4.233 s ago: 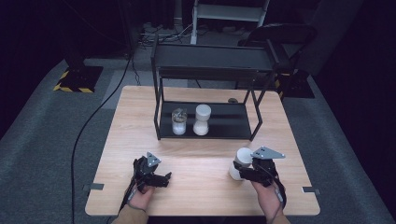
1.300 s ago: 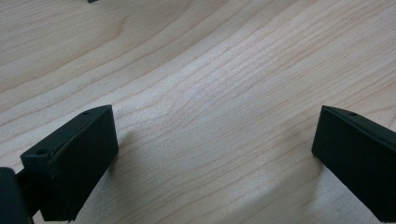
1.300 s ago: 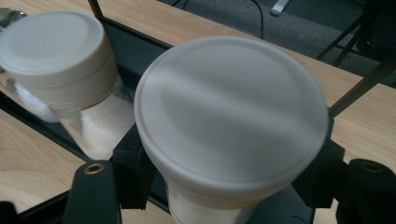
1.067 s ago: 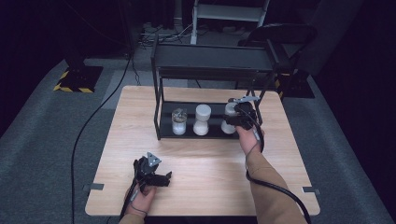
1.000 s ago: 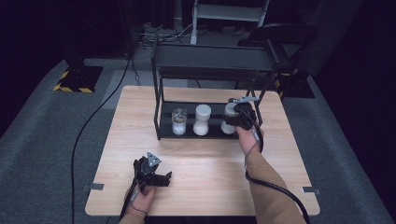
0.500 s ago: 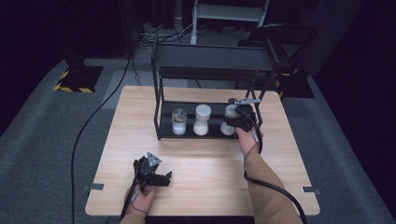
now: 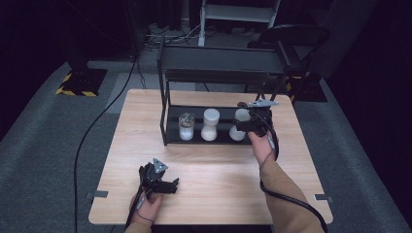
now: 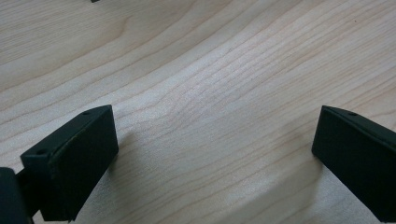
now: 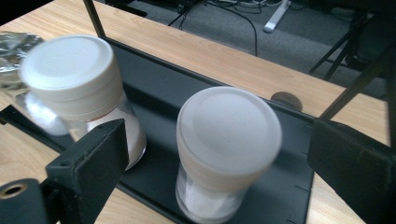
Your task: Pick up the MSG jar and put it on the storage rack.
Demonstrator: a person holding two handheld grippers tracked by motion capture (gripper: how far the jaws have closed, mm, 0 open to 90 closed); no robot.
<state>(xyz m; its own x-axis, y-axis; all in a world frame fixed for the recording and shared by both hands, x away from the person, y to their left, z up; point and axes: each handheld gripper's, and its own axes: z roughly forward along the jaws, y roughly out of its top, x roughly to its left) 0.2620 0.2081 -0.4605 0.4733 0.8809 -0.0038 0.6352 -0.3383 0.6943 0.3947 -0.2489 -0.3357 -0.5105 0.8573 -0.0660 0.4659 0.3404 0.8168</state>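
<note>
The right gripper (image 7: 247, 127) is reaching into the lower tier of the black shelf rack (image 7: 167, 116) at about 1 o'clock from table centre. Its jaws have just been opening and are now standing spread on either side of the white-capped jar (image 7: 239, 124), no pad pressing on it. The jar is standing upright on the rack's black lower tray (image 9: 289, 196), long axis vertical, cap facing up. It is the right-hand end of a row of three. A second white-capped jar (image 7: 210, 124) is standing at its 9 o'clock, and a clear glass jar with a metallic top (image 7: 186, 126) further along the same line.

The right gripper view is showing the cap's (image 9: 229, 125) smooth top and the white contents in the jar's clear base, details the high view is not resolving.

The left gripper (image 7: 167, 185) is resting at 7 o'clock on the wooden table (image 7: 218, 174), jaws spread wide with nothing but bare wood grain between them.
</note>
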